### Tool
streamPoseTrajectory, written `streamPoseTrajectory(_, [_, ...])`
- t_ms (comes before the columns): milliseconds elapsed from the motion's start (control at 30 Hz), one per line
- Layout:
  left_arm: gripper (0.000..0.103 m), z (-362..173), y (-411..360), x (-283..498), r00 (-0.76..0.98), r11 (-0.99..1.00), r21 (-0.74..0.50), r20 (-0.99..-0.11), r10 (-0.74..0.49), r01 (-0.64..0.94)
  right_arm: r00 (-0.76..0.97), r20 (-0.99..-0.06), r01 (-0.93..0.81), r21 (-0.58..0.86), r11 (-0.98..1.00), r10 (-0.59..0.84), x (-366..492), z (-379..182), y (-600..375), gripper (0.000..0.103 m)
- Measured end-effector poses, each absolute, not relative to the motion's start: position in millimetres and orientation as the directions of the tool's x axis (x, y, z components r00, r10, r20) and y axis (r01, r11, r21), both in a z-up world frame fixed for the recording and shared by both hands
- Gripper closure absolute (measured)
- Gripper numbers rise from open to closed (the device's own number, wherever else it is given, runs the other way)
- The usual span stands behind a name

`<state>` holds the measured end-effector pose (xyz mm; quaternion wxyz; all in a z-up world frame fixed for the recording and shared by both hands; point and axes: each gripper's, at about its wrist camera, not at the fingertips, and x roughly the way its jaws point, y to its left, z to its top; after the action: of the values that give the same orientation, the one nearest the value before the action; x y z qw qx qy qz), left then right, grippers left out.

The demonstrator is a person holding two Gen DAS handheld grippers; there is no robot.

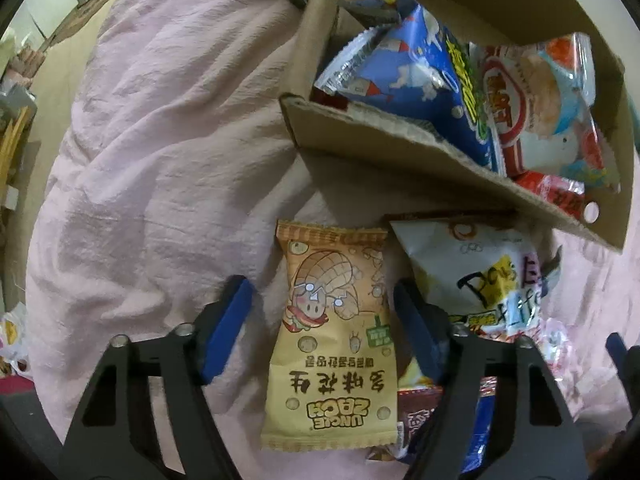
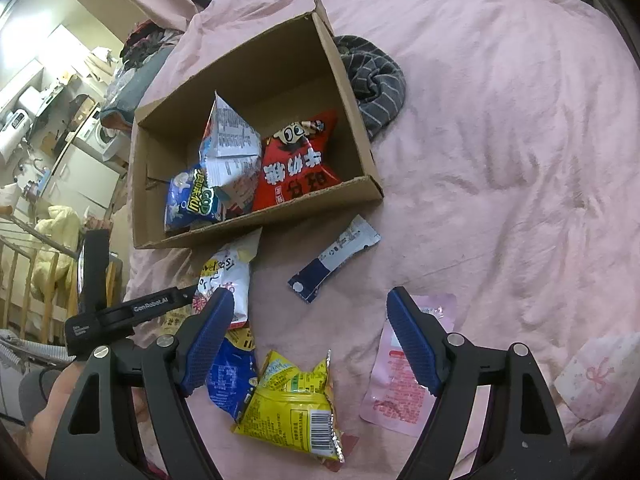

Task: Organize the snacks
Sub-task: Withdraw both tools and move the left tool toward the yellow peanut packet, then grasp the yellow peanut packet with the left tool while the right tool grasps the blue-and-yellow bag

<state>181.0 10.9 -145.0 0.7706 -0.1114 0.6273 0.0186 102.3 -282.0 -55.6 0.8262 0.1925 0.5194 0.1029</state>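
Your left gripper (image 1: 322,312) is spread wide around the tan peanut packet (image 1: 334,340), pads clear of it on both sides. Cardboard box (image 1: 400,140) sits at 1 o'clock of it, holding a blue bag (image 1: 420,68). Your right gripper (image 2: 310,332) is wide too, gripping nothing, with the yellow packet (image 2: 294,408) at 6 o'clock between its fingers. All on the pink bedding (image 2: 500,140).

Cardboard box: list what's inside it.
The cardboard box holds a red snack bag, a blue bag and a white-backed packet. Anything beneath them is covered.
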Motion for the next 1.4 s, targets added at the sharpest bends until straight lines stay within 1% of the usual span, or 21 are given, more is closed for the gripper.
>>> streamPoseTrajectory(33, [0.049, -145.5, 8.9, 180.3, 0.209, 0.977, -0.139, -0.972, -0.104, -0.162, 0.438, -0.819, 0.029, 0.424, 0.905, 0.370, 102.8, -55.9, -281.4, 0.022])
streamPoseTrajectory(67, [0.053, -146.2, 6.3, 179.6, 0.206, 0.979, -0.132, -0.974, -0.099, -0.155, 0.436, -0.820, 0.028, 0.425, 0.905, 0.371, 103.3, -56.2, -280.6, 0.022])
streamPoseTrajectory(100, [0.053, -145.6, 4.5, 178.5, 0.210, 0.980, -0.130, -0.973, -0.097, -0.148, 0.435, -0.819, 0.027, 0.426, 0.904, 0.373, 104.1, -56.4, -279.8, 0.022])
streamPoseTrajectory(133, [0.060, -144.6, 2.3, 176.6, 0.213, 0.982, -0.127, -0.972, -0.095, -0.143, 0.434, -0.818, 0.025, 0.430, 0.903, 0.377, 104.7, -56.7, -278.9, 0.022])
streamPoseTrajectory(167, [0.063, -143.7, 1.8, 175.0, 0.214, 0.983, -0.121, -0.973, -0.090, -0.137, 0.431, -0.818, 0.023, 0.433, 0.901, 0.382, 105.2, -57.3, -277.9, 0.022])
streamPoseTrajectory(267, [0.066, -135.7, 1.1, 167.3, 0.221, 0.982, -0.128, -0.970, -0.096, -0.135, 0.404, -0.815, 0.006, 0.456, 0.890, 0.414, 106.8, -60.8, -271.1, 0.022])
streamPoseTrajectory(333, [0.068, -130.2, 6.3, 161.4, 0.231, 0.979, -0.148, -0.966, -0.113, -0.139, 0.366, -0.809, -0.012, 0.489, 0.872, 0.459, 108.2, -65.4, -264.6, 0.022])
streamPoseTrajectory(467, [0.069, -113.8, 15.2, 146.7, 0.247, 0.974, -0.172, -0.960, -0.133, -0.145, 0.235, -0.776, -0.036, 0.595, 0.803, 0.586, 111.7, -83.4, -245.1, 0.022])
streamPoseTrajectory(533, [0.069, -103.2, 18.3, 135.8, 0.261, 0.973, -0.182, -0.955, -0.141, -0.140, 0.178, -0.774, -0.048, 0.610, 0.791, 0.607, 112.1, -90.7, -234.6, 0.023])
streamPoseTrajectory(633, [0.069, -81.0, 21.7, 118.4, 0.306, 0.975, -0.201, -0.938, -0.163, -0.097, 0.114, -0.753, -0.054, 0.646, 0.761, 0.648, 112.6, -99.7, -221.5, 0.028])
streamPoseTrajectory(700, [0.069, -70.5, 19.4, 106.3, 0.329, 0.975, -0.207, -0.929, -0.171, -0.077, 0.093, -0.747, -0.044, 0.658, 0.752, 0.658, 114.4, -103.9, -216.5, 0.029])
streamPoseTrajectory(800, [0.069, -57.4, 22.6, 97.8, 0.353, 0.976, -0.209, -0.920, -0.171, -0.070, 0.062, -0.761, -0.047, 0.644, 0.764, 0.645, 116.0, -110.8, -205.8, 0.030])
streamPoseTrajectory(933, [0.068, -55.1, 37.0, 89.2, 0.367, 0.971, -0.223, -0.913, -0.178, -0.083, 0.042, -0.826, -0.090, 0.557, 0.825, 0.562, 117.4, -118.2, -188.5, 0.030])
streamPoseTrajectory(1033, [0.069, -57.6, 35.4, 91.5, 0.365, 0.969, -0.236, -0.911, -0.193, -0.078, 0.036, -0.847, -0.119, 0.523, 0.844, 0.530, 117.0, -119.9, -178.1, 0.030])
streamPoseTrajectory(1133, [0.069, -56.1, 28.0, 90.3, 0.377, 0.974, -0.219, -0.908, -0.182, -0.058, 0.032, -0.877, -0.157, 0.470, 0.869, 0.480, 114.5, -122.7, -169.5, 0.030])
streamPoseTrajectory(1167, [0.069, -56.4, 27.4, 90.1, 0.378, 0.974, -0.218, -0.908, -0.181, -0.057, 0.034, -0.881, -0.168, 0.460, 0.872, 0.471, 114.0, -122.9, -168.1, 0.031])
streamPoseTrajectory(1200, [0.069, -57.3, 26.9, 90.6, 0.377, 0.973, -0.222, -0.908, -0.184, -0.059, 0.040, -0.885, -0.186, 0.449, 0.874, 0.463, 112.6, -122.8, -166.5, 0.034])
streamPoseTrajectory(1267, [0.068, -59.1, 27.3, 91.6, 0.375, 0.971, -0.231, -0.908, -0.190, -0.067, 0.041, -0.885, -0.211, 0.446, 0.870, 0.464, 109.4, -121.7, -164.0, 0.045])
streamPoseTrajectory(1400, [0.069, -61.8, 28.2, 93.8, 0.374, 0.968, -0.238, -0.907, -0.192, -0.081, 0.030, -0.859, -0.248, 0.489, 0.836, 0.511, 101.9, -115.4, -166.2, 0.058])
